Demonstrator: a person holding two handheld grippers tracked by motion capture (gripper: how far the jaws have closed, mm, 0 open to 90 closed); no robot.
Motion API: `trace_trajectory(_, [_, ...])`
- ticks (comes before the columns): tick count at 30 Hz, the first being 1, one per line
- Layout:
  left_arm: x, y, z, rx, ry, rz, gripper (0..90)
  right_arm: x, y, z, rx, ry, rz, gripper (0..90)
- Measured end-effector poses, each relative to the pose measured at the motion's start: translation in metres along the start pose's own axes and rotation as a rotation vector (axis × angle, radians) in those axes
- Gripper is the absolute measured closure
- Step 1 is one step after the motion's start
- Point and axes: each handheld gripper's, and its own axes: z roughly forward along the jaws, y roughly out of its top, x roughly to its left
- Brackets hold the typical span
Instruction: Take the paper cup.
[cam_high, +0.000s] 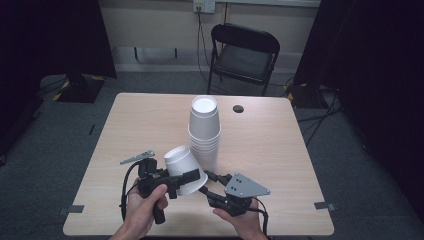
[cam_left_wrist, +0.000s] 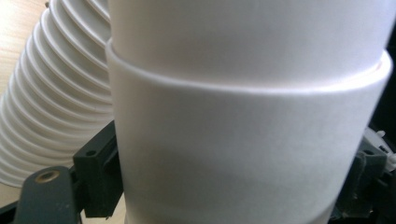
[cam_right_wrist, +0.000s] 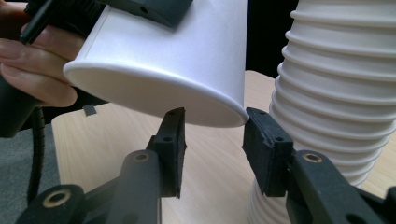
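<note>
White paper cup (cam_high: 183, 167), light and crushable, clamped tilted above table (cam_high: 145, 125) by left gripper (cam_high: 175, 181) beside cup stack (cam_high: 204, 131); right gripper (cam_high: 214, 185) fingers (cam_right_wrist: 171, 149) parted at rim.

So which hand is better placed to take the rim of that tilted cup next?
The right. Its tongs stand open just under the cup's rim, while the left tongs already clamp that cup's body beside the stack of cups.

Overhead view; two close gripper views
</note>
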Motion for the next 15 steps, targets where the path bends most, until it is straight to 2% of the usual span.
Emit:
trace_trajectory(6, [0.001, -0.001, 0.0, -0.002, -0.022, -0.056, 15.5, -0.002, 0.002, 0.003, -0.021, -0.008, 0.0, 60.2])
trace_trajectory(13, [0.0, -0.004, 0.004, 0.025, -0.036, -0.078, 15.5, 0.001, 0.006, 0.01, -0.055, -0.011, -0.02, 62.2])
trace_trajectory(15, [-0.001, -0.005, 0.005, 0.035, -0.038, -0.069, 15.5, 0.001, 0.007, 0.011, -0.066, -0.012, -0.03, 63.9])
